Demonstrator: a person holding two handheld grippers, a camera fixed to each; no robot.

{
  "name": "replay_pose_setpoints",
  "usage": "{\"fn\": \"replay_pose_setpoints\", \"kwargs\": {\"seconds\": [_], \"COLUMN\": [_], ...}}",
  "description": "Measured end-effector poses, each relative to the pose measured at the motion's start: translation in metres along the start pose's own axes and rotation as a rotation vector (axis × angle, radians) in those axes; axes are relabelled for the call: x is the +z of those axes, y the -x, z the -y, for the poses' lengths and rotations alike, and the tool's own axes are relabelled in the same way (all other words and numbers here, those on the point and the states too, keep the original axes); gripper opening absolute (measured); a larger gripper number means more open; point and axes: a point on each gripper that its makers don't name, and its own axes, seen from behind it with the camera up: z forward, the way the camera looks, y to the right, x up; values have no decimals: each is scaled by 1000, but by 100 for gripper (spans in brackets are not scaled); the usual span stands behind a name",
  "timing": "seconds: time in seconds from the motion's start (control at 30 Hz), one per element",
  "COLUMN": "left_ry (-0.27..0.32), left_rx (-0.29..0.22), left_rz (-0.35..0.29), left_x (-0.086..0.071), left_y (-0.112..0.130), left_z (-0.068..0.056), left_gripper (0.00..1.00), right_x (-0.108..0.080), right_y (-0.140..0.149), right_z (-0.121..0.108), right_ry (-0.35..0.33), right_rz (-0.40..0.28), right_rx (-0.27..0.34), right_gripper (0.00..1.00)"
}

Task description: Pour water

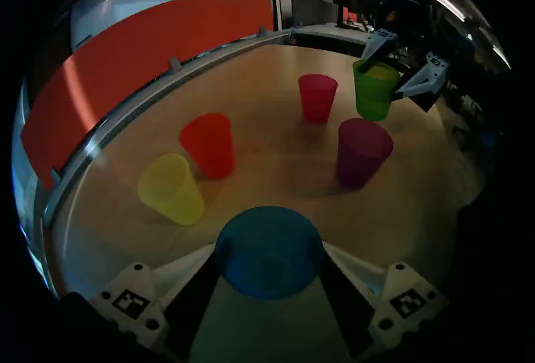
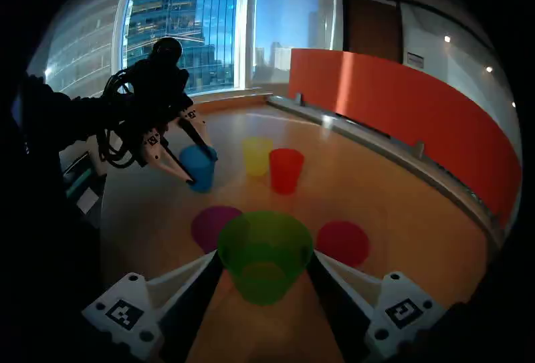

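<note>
My left gripper (image 1: 269,259) is shut on an upright blue cup (image 1: 267,243), close in front of its camera. Beyond it on the wooden table (image 1: 267,75) stand a yellow cup (image 1: 170,189), an orange-red cup (image 1: 208,144), a crimson cup (image 1: 317,97) and a purple cup (image 1: 361,152). My right gripper (image 2: 265,259) is shut on an upright green cup (image 2: 265,276). In the left gripper view the right gripper (image 1: 393,81) holds the green cup (image 1: 373,92) at the far right, behind the purple cup. In the right gripper view the left gripper (image 2: 194,156) holds the blue cup (image 2: 200,170) at the left.
A metal rail (image 1: 134,105) and an orange wall panel (image 1: 154,49) border the table's far side. Large windows (image 2: 194,29) lie beyond. A person in dark clothing (image 2: 60,122) with looped cables stands at the table's edge by the left gripper.
</note>
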Motion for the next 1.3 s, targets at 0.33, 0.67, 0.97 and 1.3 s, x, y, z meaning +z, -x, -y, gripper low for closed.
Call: {"fn": "replay_pose_setpoints", "kwargs": {"seconds": [0.33,0.67,0.97,1.3], "left_ry": [8,16,22,-19], "left_rx": [-15,-23,-26,-25], "left_rz": [-4,23,61,85], "left_x": [14,17,13,-1], "left_y": [3,14,26,43], "left_z": [-1,-3,-6,-2], "left_gripper": [89,89,96,95], "right_x": [4,8,10,16], "right_y": [6,11,14,27], "right_z": [-2,-4,-4,-1], "right_ry": [-4,-1,0,-4], "right_rz": [3,9,12,27], "right_rx": [12,17,25,36], "right_gripper": [89,89,89,89]}}
